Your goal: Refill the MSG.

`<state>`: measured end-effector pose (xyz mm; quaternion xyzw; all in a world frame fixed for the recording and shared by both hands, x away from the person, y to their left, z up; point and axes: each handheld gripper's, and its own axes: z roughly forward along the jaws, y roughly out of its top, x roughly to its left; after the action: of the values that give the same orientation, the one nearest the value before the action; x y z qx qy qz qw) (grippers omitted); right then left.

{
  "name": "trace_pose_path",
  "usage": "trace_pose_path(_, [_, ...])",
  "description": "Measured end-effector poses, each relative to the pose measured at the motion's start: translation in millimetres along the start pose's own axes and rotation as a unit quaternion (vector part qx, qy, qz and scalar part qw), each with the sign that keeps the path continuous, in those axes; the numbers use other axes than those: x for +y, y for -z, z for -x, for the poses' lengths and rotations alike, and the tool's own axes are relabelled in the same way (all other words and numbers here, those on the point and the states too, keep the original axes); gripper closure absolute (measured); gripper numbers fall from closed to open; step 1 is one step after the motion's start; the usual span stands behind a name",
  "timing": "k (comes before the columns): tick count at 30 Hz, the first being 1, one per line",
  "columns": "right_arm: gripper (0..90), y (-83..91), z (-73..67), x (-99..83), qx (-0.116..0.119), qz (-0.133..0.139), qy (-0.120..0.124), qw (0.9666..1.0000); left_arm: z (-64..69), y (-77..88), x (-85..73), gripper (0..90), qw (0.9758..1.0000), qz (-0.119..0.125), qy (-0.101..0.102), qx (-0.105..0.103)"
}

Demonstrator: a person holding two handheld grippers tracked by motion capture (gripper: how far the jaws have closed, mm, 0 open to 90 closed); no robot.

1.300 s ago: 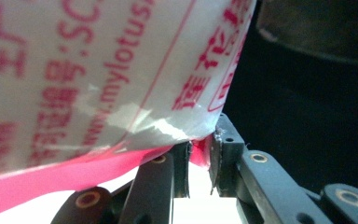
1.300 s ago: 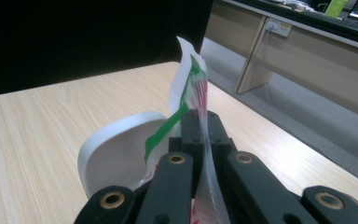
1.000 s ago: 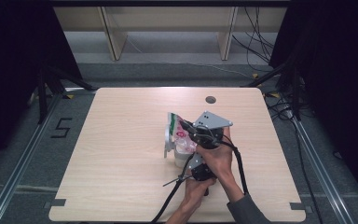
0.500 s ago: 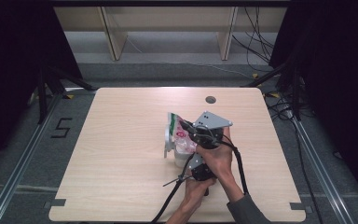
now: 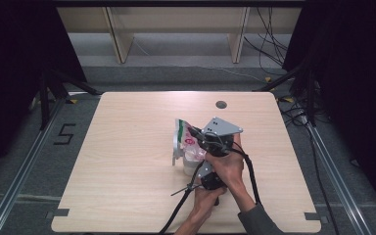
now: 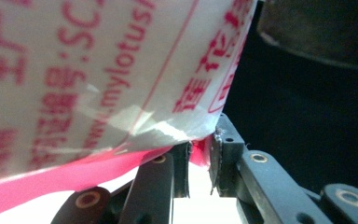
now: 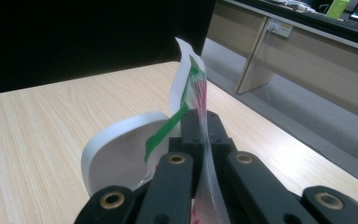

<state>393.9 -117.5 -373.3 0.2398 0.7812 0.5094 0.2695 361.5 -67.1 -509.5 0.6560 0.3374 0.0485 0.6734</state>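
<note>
A plastic packet (image 5: 185,136) with red and green print stands upright over the middle of the table (image 5: 127,161), held between both grippers. My right gripper (image 5: 197,135), with the grey plate on top, is shut on the packet's upper edge; in the right gripper view the film (image 7: 192,88) rises from between the closed jaws (image 7: 200,120). My left gripper (image 5: 197,169) comes in from below. In the left gripper view its jaws (image 6: 198,164) pinch the pink bottom seam of the packet (image 6: 98,79), which has red lettering. A white curved part (image 7: 116,151) bulges beside the film.
The wooden table has a round cable hole (image 5: 221,104) at its far edge. Black cables (image 5: 247,171) trail from the grippers toward the near edge. Metal rails (image 5: 24,171) run along the floor on both sides, and a wooden bench (image 5: 176,29) stands beyond.
</note>
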Motion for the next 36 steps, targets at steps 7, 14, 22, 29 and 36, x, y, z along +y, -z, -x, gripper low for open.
trace_pose_path(7, [90.0,-0.1,-1.0,-0.3,0.009,-0.010,-0.004,0.9999,0.3,-0.2,-0.2,79.3,1.0000,0.002,0.002,0.000])
trace_pose_path(14, [90.0,-2.0,-1.8,-0.9,0.009,-0.012,-0.002,0.9999,-1.2,-0.7,-0.1,79.3,1.0000,0.006,0.004,-0.002])
trace_pose_path(22, [90.0,-2.6,-0.1,-1.3,0.007,-0.006,0.002,1.0000,-4.4,0.5,0.9,79.2,0.9997,0.005,-0.015,0.019])
trace_pose_path(29, [90.0,-0.2,-0.1,-0.1,0.012,-0.010,-0.005,0.9999,-6.4,2.1,0.3,79.2,0.9994,-0.006,-0.030,0.019])
trace_pose_path(36, [90.0,0.2,0.6,0.2,0.007,-0.007,-0.003,0.9999,-6.6,1.9,0.6,79.2,0.9993,-0.006,-0.031,0.019])
